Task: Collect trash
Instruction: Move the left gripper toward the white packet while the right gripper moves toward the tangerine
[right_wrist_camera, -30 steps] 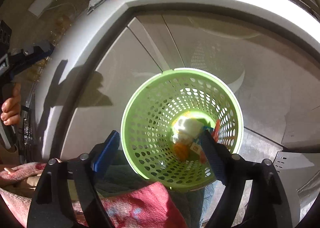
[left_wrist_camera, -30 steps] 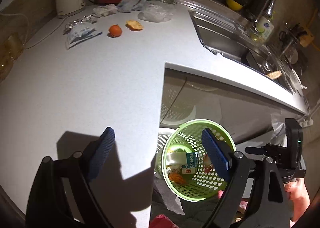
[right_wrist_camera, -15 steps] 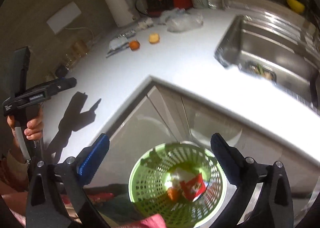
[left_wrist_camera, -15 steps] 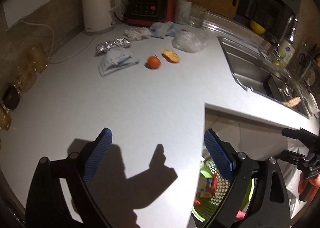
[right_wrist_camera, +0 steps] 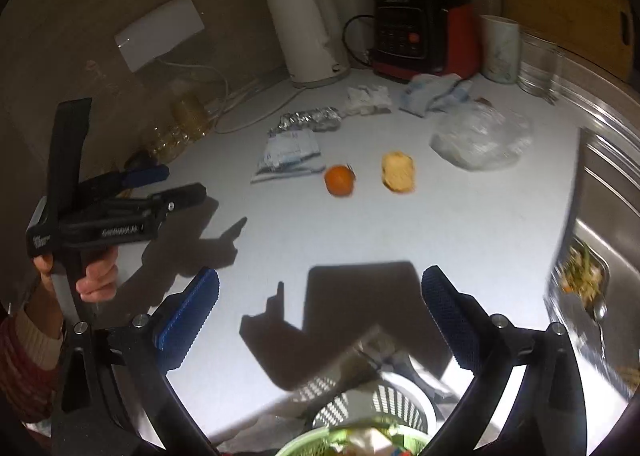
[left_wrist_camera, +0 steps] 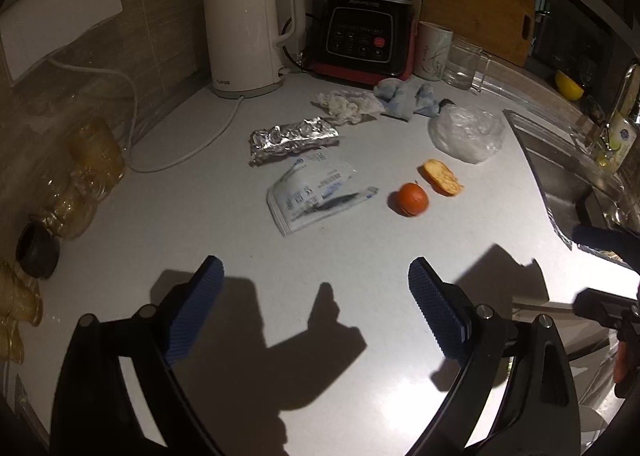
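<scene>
Trash lies on the white counter [left_wrist_camera: 280,316]: a white-blue wrapper [left_wrist_camera: 316,196], crumpled foil [left_wrist_camera: 292,138], an orange piece [left_wrist_camera: 413,199], a peel piece [left_wrist_camera: 442,177], a clear plastic bag [left_wrist_camera: 466,132], white tissue [left_wrist_camera: 348,106] and bluish paper [left_wrist_camera: 404,98]. My left gripper [left_wrist_camera: 316,308] is open and empty above the counter's near part. My right gripper [right_wrist_camera: 320,316] is open and empty over the counter edge. The green basket's [right_wrist_camera: 320,442] rim shows below it, with trash inside. The wrapper [right_wrist_camera: 288,154], orange piece [right_wrist_camera: 340,180] and peel [right_wrist_camera: 397,171] show there too.
A white kettle [left_wrist_camera: 248,28], a black blender base [left_wrist_camera: 364,20], a mug [left_wrist_camera: 434,50] and a glass [left_wrist_camera: 464,62] stand at the back. Amber glassware [left_wrist_camera: 80,176] is at the left. The steel sink [left_wrist_camera: 580,184] lies at the right. A cable [left_wrist_camera: 192,148] crosses the counter.
Both grippers rose from over the green basket and turned toward the counter. The trash pile came closer in both views. The basket dropped to the bottom edge of the right wrist view.
</scene>
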Motion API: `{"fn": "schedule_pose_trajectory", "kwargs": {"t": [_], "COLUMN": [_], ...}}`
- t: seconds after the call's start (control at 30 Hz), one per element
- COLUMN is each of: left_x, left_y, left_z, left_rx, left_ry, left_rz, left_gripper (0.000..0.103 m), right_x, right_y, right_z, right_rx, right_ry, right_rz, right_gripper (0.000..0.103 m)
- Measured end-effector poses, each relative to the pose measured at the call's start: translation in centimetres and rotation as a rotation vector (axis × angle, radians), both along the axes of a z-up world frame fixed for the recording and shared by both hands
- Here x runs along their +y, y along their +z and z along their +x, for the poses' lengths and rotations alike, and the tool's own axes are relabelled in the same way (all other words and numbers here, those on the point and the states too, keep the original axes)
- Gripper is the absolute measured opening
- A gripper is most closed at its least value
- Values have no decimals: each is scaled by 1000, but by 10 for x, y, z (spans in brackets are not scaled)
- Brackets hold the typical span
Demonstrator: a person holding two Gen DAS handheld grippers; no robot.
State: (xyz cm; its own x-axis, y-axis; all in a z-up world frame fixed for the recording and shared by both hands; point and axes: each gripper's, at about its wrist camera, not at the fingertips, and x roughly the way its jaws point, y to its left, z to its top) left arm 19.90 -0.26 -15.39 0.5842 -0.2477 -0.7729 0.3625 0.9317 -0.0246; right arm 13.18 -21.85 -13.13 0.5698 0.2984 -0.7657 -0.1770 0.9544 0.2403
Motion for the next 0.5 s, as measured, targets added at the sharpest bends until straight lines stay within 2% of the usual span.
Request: {"fn": "schedule_pose_trajectory", "kwargs": {"t": [0.17,0.3,0.5], "left_x": [6,4,7], "left_y": [-12,-23,-31], "left_z": [29,51,74], "left_rx": [0,0,10], "left_ry": [0,-17,-33], "left_rz": [-14,11,4], "left_gripper": [89,89,89], "right_x": [28,35,32], "right_y": [-22,-45,-66], "right_z": [54,91,123], "right_rx": [-21,7,36], "right_ry": [42,25,5], "right_rz": [-44,-42,-35], "right_gripper": [100,100,87]}}
